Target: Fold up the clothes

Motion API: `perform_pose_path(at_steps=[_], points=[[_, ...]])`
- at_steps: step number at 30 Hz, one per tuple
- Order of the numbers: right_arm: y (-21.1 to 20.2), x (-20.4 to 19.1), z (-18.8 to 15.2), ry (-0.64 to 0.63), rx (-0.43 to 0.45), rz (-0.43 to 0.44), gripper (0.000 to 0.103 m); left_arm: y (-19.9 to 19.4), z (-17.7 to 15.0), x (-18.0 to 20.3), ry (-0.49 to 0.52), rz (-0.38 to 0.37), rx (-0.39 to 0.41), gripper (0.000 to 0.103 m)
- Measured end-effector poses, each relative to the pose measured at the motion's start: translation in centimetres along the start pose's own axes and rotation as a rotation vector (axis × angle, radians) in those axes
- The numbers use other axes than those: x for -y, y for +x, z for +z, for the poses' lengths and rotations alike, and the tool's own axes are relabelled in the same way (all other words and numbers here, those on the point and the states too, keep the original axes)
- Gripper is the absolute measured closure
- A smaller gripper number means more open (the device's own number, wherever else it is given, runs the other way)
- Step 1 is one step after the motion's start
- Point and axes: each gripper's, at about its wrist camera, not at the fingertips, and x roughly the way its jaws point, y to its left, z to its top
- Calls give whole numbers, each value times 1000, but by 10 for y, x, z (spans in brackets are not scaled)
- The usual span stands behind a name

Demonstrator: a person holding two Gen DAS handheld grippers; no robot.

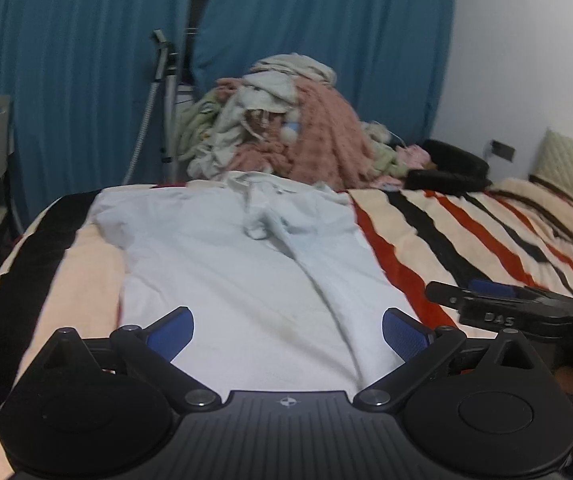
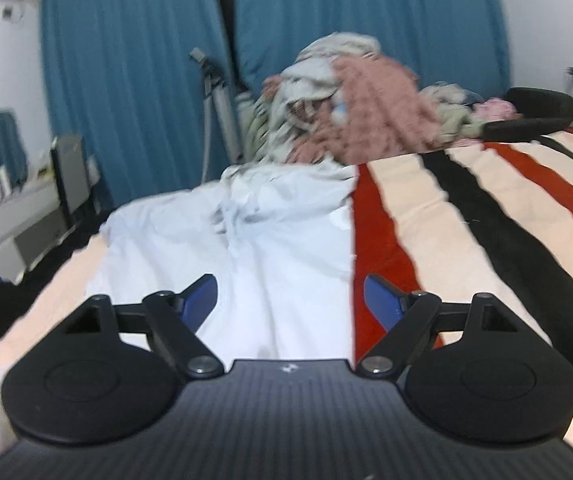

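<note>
Left wrist view: left gripper (image 1: 288, 330), jaws wide apart, empty, poised over near hem of pale shirt (image 1: 222, 264) spread flat ahead on striped bed (image 1: 466, 224). Right gripper (image 2: 290, 300), likewise spread and empty, straddles shirt's right edge, apparently ready to pinch. Laundry pile (image 1: 286, 120) beyond.

Both wrist cameras sit low over the bed (image 1: 466, 216), close to the shirt (image 1: 222, 264), facing the blue curtains (image 1: 86, 60). The right view is slightly further right; both share shirt, clothes pile (image 2: 350, 108) and curtains.
</note>
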Motion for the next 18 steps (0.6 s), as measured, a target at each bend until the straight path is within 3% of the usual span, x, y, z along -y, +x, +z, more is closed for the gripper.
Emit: perform_pose_path(at_steps=[3,7,9,18], points=[[42,-4,17,-2,-20,117,22,-1,3,-18,-30,9,21,1],[125,-32,45,-47,-99,169,22,2,6,-45,-89,31,46,1],[162,-61,53,-107,-119,206,22,9,7,-63,-138,42,57,1],[305,-241,50,-376,-181,396,22,34,6,-151,-422,230,132,1]])
